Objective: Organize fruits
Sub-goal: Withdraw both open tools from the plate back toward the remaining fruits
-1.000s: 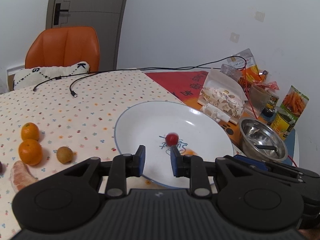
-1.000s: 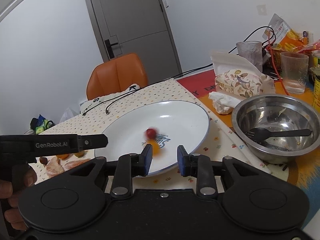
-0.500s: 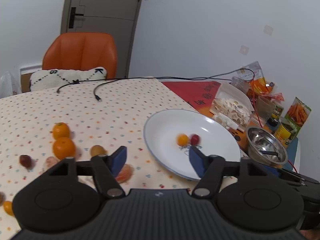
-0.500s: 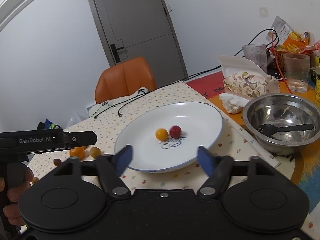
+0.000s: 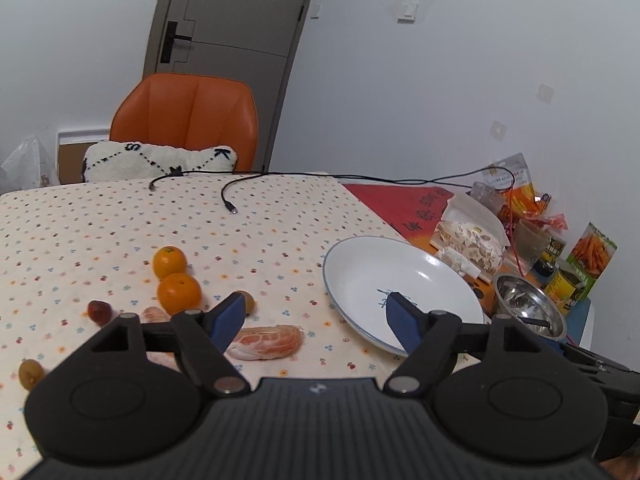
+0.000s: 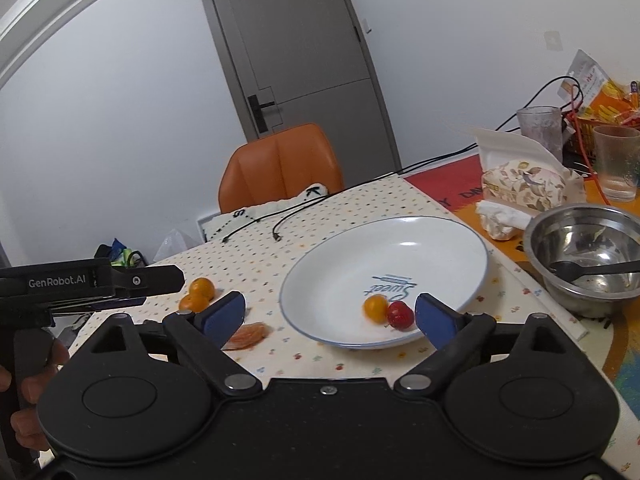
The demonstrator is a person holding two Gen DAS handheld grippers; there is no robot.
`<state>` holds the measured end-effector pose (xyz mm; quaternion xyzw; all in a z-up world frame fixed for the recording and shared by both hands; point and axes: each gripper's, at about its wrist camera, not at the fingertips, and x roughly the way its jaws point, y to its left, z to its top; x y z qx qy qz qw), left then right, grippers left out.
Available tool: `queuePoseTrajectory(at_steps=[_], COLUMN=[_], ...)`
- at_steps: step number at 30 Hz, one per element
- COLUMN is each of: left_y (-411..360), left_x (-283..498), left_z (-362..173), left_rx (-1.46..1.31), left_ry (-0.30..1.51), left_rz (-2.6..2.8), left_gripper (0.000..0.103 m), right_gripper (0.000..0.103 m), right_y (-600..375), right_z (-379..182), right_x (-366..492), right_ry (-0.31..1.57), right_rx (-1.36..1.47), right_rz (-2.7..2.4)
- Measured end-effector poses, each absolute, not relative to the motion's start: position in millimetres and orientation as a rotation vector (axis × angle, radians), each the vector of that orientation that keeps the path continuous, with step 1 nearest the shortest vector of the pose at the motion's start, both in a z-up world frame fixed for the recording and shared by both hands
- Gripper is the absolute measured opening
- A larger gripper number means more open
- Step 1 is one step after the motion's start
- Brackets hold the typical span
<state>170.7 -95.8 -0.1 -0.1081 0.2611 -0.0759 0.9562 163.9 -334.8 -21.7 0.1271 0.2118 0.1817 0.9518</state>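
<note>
A white plate [image 6: 400, 248] holds a small yellow-orange fruit [image 6: 375, 308] and a red fruit [image 6: 399, 315] near its front rim. My right gripper [image 6: 330, 318] hovers open just before that rim, holding nothing. In the left wrist view the plate [image 5: 372, 264] lies right of centre; its fruits are hidden behind a fingertip. My left gripper [image 5: 316, 316] is open and empty above the cloth. Left of the plate lie two oranges [image 5: 178, 294], a peeled citrus piece [image 5: 266, 343], a dark red fruit [image 5: 99, 311] and a brownish fruit [image 5: 31, 373].
A steel bowl [image 6: 588, 248] with a black fork stands right of the plate, with a wrapped package [image 6: 524, 186], cups and snack packets behind. Black cables [image 5: 228, 200] cross the dotted tablecloth. An orange chair [image 5: 186, 120] with a white cushion sits at the far edge.
Both grippers went from nearly shut to wide open and drew back from the plate. The yellow-orange and red fruits now rest together on the plate. The left view swung left.
</note>
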Motion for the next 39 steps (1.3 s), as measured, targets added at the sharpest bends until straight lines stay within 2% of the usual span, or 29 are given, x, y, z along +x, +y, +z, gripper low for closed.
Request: queuePoseTrajectory(at_steps=[26,33,39], left_y=[-24.8,-9.1,6.8], left_x=[116.2,105.9,97.3], left_z=[16.5,14.4,9.9], left_rx=[-0.261,-0.266,-0.276], left_ry=[0.455,0.455,0.464], left_rz=[-0.048,-0.034,-0.015], left_gripper=[0.075,0.076,0.087], right_gripper=[0.093,0.103,0.103], right_y=[-282.6,-269.1,-256.3], right_z=[-8.3,-8.1,-9.2], right_x=[148.7,147.2,145.2], right_ry=[0.414,0.430,0.446], right_rx=[0.230,0.225,0.201], right_rz=[0.479,0.503,0.528])
